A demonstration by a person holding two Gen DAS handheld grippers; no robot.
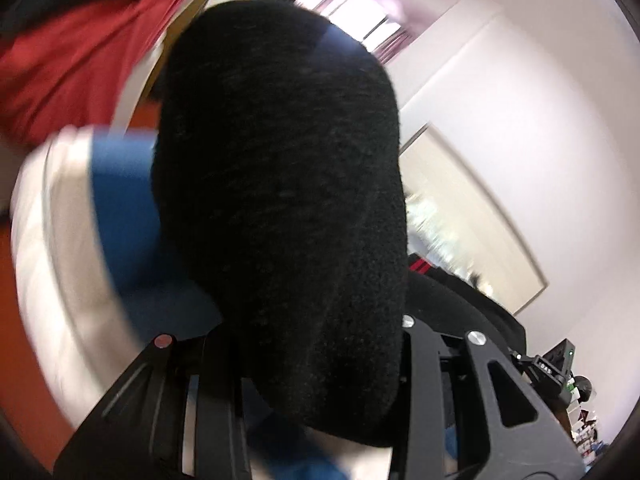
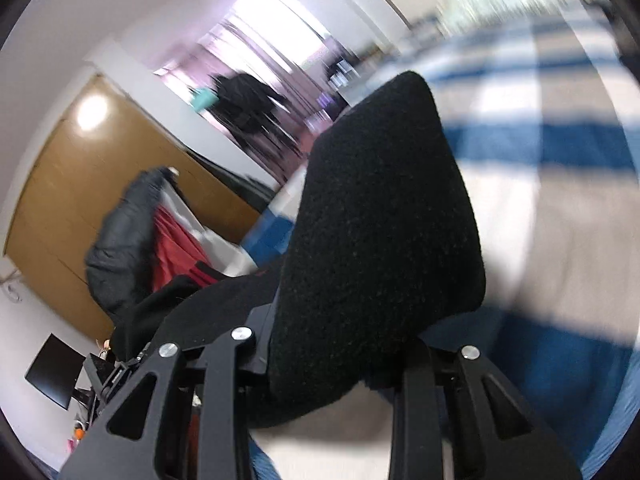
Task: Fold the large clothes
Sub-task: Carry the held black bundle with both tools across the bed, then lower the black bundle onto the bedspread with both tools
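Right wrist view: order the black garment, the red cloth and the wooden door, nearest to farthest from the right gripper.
1. Black garment, clamped in the right gripper, centre.
2. Red cloth, left, in the heap.
3. Wooden door, far left, behind the heap.

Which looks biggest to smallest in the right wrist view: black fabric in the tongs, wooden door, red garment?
1. Black fabric, though it is nearest the camera, so its size is exaggerated.
2. Wooden door.
3. Red garment.
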